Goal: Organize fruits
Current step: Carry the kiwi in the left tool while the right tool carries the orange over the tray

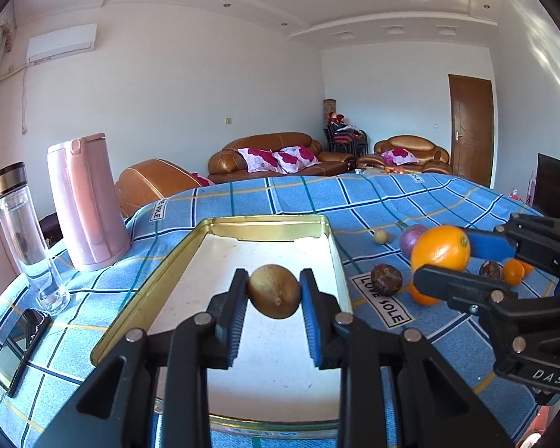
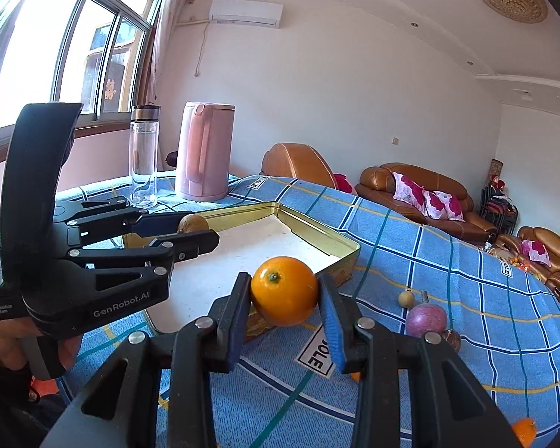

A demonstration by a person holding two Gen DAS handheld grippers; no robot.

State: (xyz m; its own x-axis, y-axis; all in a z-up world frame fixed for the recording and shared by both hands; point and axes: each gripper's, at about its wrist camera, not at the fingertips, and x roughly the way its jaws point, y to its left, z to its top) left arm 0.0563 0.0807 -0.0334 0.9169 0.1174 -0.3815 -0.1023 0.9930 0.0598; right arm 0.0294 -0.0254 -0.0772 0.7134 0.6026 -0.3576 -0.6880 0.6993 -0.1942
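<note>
1. Left gripper (image 1: pixel 274 291) is clamped on a brown kiwi (image 1: pixel 275 291), its blue pads pressing both sides, holding the fruit above the white floor of the gold-rimmed tray (image 1: pixel 149 287).
2. Right gripper (image 2: pixel 284 291) is clamped on an orange (image 2: pixel 284 290), held above the blue checked cloth (image 2: pixel 466 298) just off the tray's near corner.
3. At about 3 o'clock from the tray, in the left wrist view, loose fruit lies on the cloth: a dark brown passion fruit (image 1: pixel 386 279), small oranges (image 1: pixel 513 271), a purple fruit (image 1: pixel 410 237) and a small pale fruit (image 1: pixel 380 236).
4. At 9 to 10 o'clock from the tray lie a phone (image 1: pixel 16 351), then a clear bottle (image 1: pixel 24 235) and a pink kettle (image 1: pixel 87 201).
5. Farthest off stand brown leather sofas (image 1: pixel 280 153).
</note>
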